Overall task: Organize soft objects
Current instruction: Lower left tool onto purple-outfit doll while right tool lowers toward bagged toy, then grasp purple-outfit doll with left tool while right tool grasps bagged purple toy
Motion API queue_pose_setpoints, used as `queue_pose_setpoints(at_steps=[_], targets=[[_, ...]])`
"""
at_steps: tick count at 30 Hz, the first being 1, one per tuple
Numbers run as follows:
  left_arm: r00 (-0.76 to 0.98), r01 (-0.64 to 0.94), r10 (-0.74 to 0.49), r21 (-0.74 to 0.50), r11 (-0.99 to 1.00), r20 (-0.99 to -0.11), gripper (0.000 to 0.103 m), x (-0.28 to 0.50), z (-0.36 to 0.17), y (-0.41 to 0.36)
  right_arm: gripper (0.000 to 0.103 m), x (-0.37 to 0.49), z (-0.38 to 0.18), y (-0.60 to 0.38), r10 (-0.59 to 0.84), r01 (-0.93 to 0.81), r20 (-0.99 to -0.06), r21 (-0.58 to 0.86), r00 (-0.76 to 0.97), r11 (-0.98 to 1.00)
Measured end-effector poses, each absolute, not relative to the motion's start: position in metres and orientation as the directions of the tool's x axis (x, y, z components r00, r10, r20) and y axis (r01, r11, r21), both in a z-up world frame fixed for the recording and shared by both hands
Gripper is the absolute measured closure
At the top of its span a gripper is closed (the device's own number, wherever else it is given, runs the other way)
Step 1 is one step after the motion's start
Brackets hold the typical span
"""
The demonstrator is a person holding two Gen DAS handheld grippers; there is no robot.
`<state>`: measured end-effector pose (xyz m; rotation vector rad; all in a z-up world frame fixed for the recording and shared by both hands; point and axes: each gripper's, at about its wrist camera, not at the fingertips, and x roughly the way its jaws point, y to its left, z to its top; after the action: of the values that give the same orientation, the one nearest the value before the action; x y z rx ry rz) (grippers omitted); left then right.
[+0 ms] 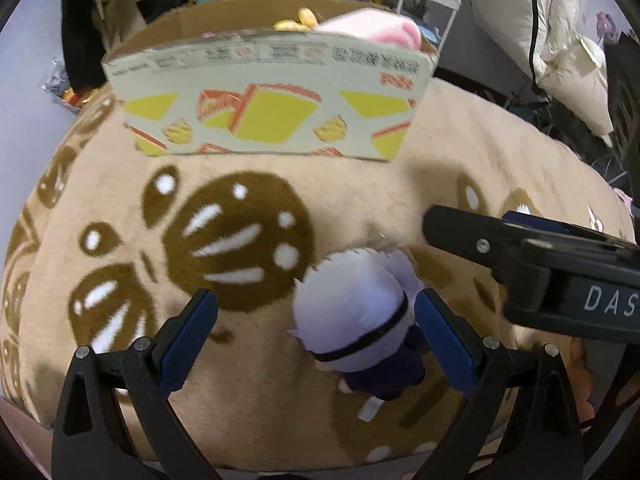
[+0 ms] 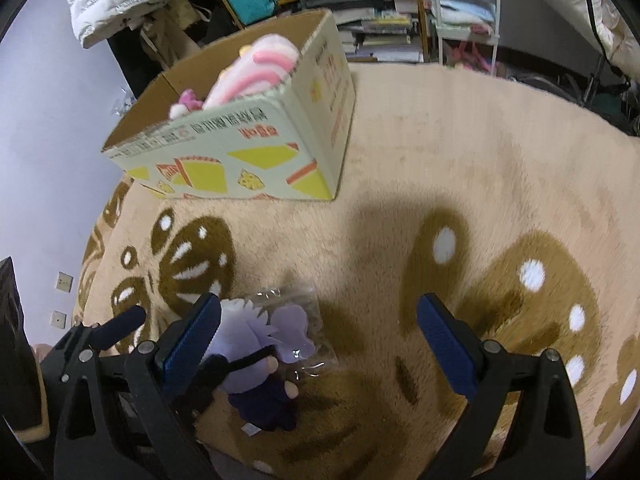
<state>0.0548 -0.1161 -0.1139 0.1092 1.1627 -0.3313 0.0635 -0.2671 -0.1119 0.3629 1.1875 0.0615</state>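
Observation:
A small plush doll with pale lavender hair, a black band and a dark blue body lies on the beige rug. My left gripper is open around its head, with the doll close to the right pad. In the right wrist view the doll lies on a clear plastic wrapper, just outside my open right gripper, which holds nothing. An open cardboard box stands further back on the rug, with a pink plush and a yellow plush inside.
The rug has brown and white patterns, with bare pile to the right of the box. One finger of the right gripper crosses the left wrist view beside the doll. Shelves, a white rack and jackets stand behind.

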Motion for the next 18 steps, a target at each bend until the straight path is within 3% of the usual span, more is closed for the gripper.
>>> queue_pose_setpoints(at_steps=[10,15,18], targets=[[0.225,0.284,-0.197,-0.129,0.950,-0.954,0.007,0.064,-0.144,-0.125,0.002,0.067,-0.132,-0.266,0.250,0.165,-0.922,0.307,0.296,0.937],[0.190,0.254,-0.236,-0.185,0.949,-0.953,0.017,0.065,-0.151,-0.122,0.004,0.067,-0.135,-0.266,0.253,0.174,-0.925,0.309,0.285,0.935],[0.205,0.267,-0.255,-0.197,0.943,-0.945,0.029,0.064,-0.150,-0.121,0.004,0.068,-0.136,-0.267,0.257,0.177,-0.925,0.313,0.278,0.933]])
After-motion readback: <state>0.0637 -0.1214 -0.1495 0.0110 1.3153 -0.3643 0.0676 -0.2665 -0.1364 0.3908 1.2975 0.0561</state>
